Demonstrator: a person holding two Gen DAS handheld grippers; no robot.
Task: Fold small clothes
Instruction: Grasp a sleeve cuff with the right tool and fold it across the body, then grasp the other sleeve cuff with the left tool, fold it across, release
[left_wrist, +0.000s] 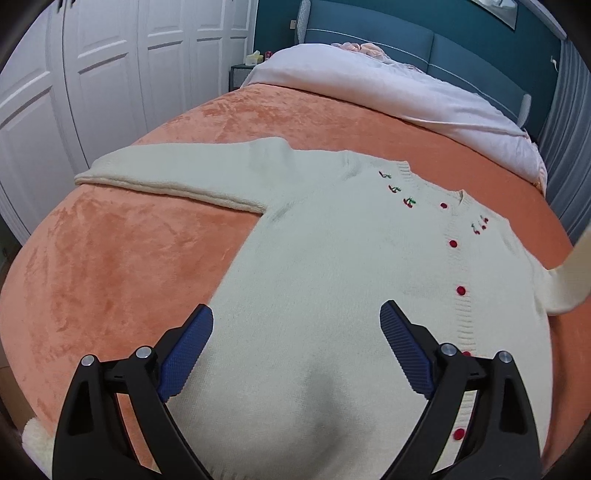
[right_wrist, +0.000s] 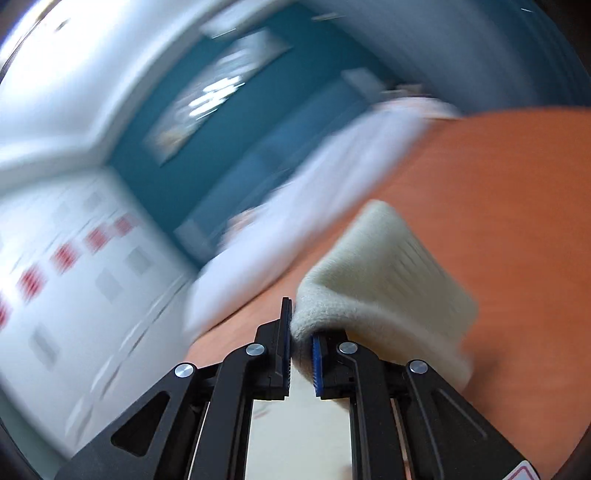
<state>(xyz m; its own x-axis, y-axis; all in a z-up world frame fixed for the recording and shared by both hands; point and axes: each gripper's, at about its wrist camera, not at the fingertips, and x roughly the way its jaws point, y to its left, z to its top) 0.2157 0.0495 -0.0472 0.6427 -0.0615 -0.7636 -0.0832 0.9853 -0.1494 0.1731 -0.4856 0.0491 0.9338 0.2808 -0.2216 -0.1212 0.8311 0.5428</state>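
A cream knit cardigan (left_wrist: 332, 266) with red buttons and small cherry embroidery lies face up on an orange blanket (left_wrist: 122, 266). Its left sleeve (left_wrist: 173, 173) stretches flat to the left. My left gripper (left_wrist: 295, 328) is open above the cardigan's lower body, empty. My right gripper (right_wrist: 301, 332) is shut on the cuff of the right sleeve (right_wrist: 384, 280) and holds it lifted off the blanket (right_wrist: 498, 206). That lifted sleeve shows at the right edge of the left wrist view (left_wrist: 569, 277). The right wrist view is motion-blurred.
The bed carries a white duvet (left_wrist: 388, 85) at its far end, before a blue headboard (left_wrist: 424, 40). White wardrobe doors (left_wrist: 110, 74) stand to the left. A small nightstand (left_wrist: 240, 74) sits beside the bed. A grey curtain (left_wrist: 569, 129) hangs at right.
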